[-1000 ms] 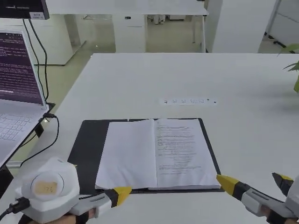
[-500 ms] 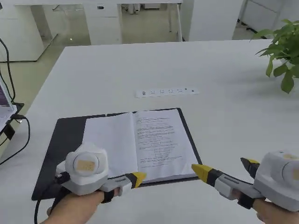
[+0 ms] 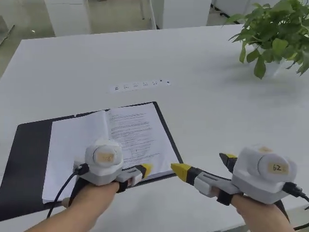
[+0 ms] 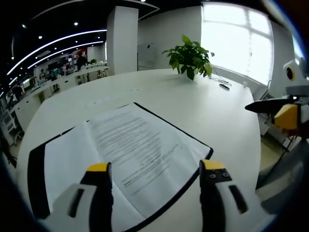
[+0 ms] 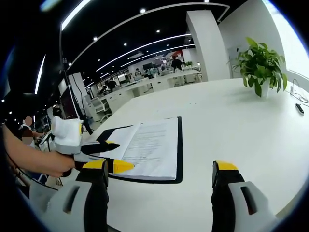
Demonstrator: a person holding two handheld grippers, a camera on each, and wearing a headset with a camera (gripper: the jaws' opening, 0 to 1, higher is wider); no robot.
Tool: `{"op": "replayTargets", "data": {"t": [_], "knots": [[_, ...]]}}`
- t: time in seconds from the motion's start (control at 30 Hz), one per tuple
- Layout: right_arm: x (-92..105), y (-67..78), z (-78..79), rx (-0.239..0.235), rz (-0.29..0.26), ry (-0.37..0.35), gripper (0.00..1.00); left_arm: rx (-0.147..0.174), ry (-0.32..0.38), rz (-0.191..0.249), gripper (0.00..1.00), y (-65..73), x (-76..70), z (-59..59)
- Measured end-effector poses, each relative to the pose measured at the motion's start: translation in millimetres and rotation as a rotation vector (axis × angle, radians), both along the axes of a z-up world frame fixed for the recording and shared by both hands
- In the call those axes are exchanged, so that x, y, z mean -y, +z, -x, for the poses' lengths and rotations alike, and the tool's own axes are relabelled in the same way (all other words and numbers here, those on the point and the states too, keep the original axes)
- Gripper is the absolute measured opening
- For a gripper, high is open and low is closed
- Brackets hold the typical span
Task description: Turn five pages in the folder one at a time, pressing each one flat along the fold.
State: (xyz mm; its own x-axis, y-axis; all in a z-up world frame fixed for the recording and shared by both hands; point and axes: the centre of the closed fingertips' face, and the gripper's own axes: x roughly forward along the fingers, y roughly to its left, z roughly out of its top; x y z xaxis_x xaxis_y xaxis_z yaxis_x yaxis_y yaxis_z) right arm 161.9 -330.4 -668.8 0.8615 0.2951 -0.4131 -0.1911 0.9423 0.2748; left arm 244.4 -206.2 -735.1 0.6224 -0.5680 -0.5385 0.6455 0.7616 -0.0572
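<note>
A black folder (image 3: pixel 24 150) lies open on the white table. Its left page (image 3: pixel 72 150) is blank and its right page (image 3: pixel 135 137) is printed. My left gripper (image 3: pixel 143 171) hovers open at the printed page's near edge; in the left gripper view its jaws (image 4: pixel 155 166) stand wide apart over the printed page (image 4: pixel 140 150), holding nothing. To the right of the folder's near right corner, my right gripper (image 3: pixel 203 164) is open above bare table. In the right gripper view its jaws (image 5: pixel 160 166) frame the folder (image 5: pixel 149 145) and the left gripper (image 5: pixel 104 154).
A flush power strip (image 3: pixel 140 86) sits in the table beyond the folder. A potted green plant (image 3: pixel 273 34) stands at the far right. The table's near edge runs just below my hands. Desks and people are in the far background.
The head camera has swung right, so the laptop has left the picture and the plant has come in. Both grippers have risen and closed in on the folder's near right corner.
</note>
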Motion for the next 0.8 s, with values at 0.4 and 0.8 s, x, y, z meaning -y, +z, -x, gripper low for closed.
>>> {"op": "replayTargets", "data": {"t": [0.4,0.8], "knots": [[0.3,-4.9,-2.0,-0.007,-0.017,-0.005,0.88,-0.026,0.051,-0.032,0.63,-34.7,28.7,-9.7],[-4.0,-16.9,-6.0,-0.034,-0.029,0.01,0.87,0.005,0.072,-0.065,0.52,-47.5,29.9,-8.9]]}}
